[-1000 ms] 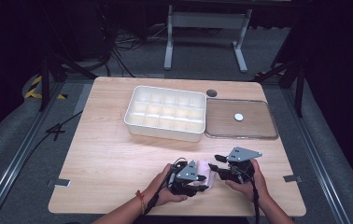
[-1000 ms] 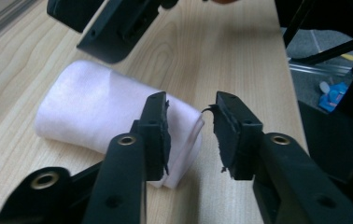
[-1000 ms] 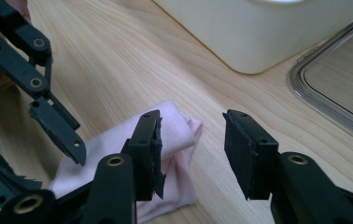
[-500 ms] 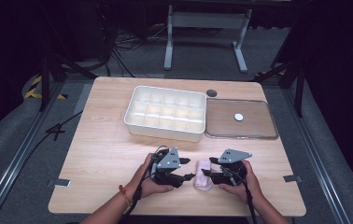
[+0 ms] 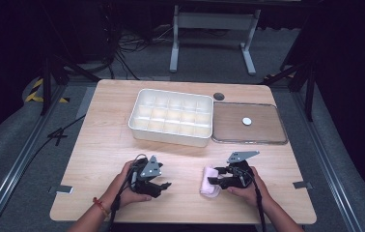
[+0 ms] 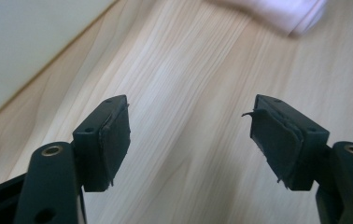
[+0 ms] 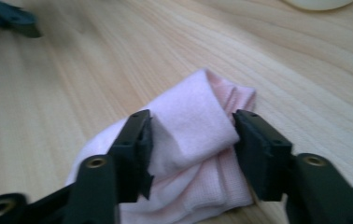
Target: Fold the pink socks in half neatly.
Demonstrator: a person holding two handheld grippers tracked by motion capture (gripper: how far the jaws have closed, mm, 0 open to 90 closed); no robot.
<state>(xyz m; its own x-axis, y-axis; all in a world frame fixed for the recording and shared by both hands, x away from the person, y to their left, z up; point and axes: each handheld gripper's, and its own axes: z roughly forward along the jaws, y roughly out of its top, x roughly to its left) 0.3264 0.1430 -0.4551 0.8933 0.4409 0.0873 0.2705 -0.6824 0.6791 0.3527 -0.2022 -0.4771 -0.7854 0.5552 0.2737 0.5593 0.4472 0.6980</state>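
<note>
A folded pink cloth (image 5: 208,186) lies on the wooden table near its front edge. My right gripper (image 5: 215,180) reaches it from the right. In the right gripper view the cloth's (image 7: 193,119) upper fold sits between the jaws of my right gripper (image 7: 191,137), which have just been closing, and both pads press on it. My left gripper (image 5: 164,185) stands to the cloth's left, apart from it. Its jaws have just been opening, and in the left gripper view my left gripper (image 6: 191,128) is open over bare wood, with the cloth (image 6: 277,11) blurred beyond.
A white compartment tray (image 5: 171,130) stands at the middle back of the table. A flat clear lid (image 5: 267,137) with a small white disc (image 5: 246,121) lies to its right. A dark round grommet (image 5: 218,96) sits behind them. The floor has cables and a metal stand.
My left gripper has drawn away to the left from the cloth and opened its jaws. The right gripper has stayed at the cloth, which now lies in plain sight on the table.
</note>
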